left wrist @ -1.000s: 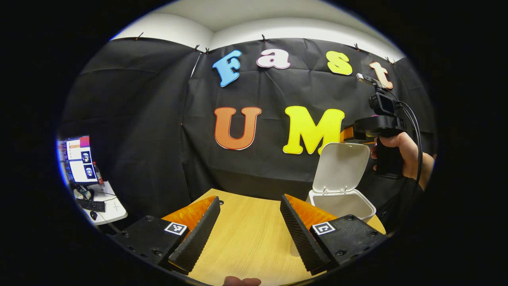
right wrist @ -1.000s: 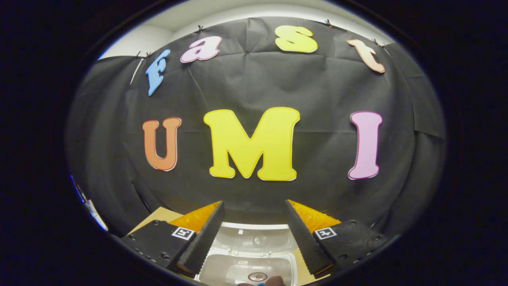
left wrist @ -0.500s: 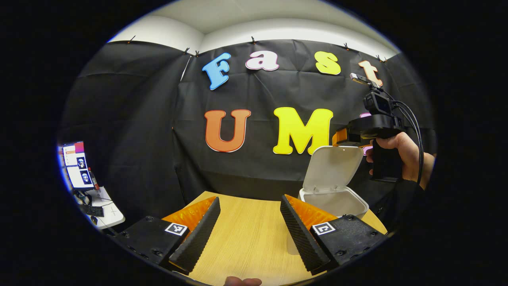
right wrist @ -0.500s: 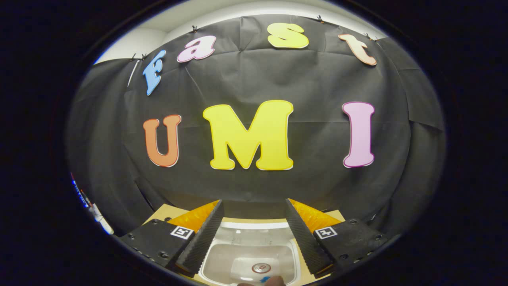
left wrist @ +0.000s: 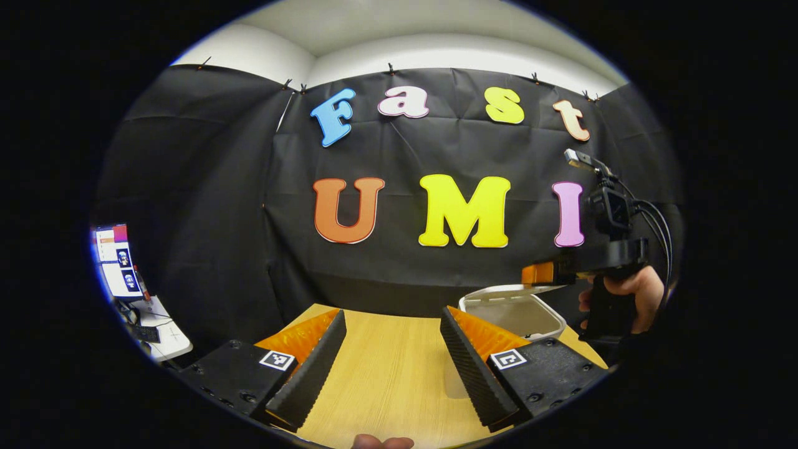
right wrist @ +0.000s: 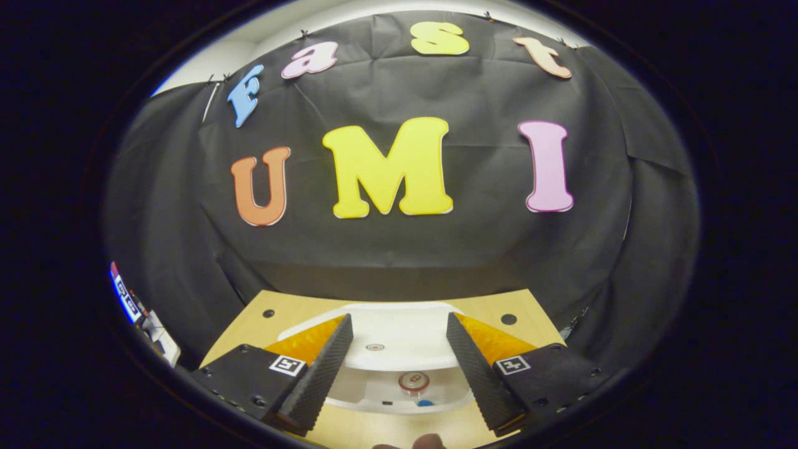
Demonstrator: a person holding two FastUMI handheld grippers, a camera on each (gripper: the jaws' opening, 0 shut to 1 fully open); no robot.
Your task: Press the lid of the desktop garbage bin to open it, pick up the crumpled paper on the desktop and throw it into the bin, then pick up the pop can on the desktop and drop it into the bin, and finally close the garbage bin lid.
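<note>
The left gripper hung open over the light wooden counter, left of the white plastic bin. The right gripper, open, sat above the bin's half-lowered white lid; its view showed the upright pop can inside, label too small to read.
</note>
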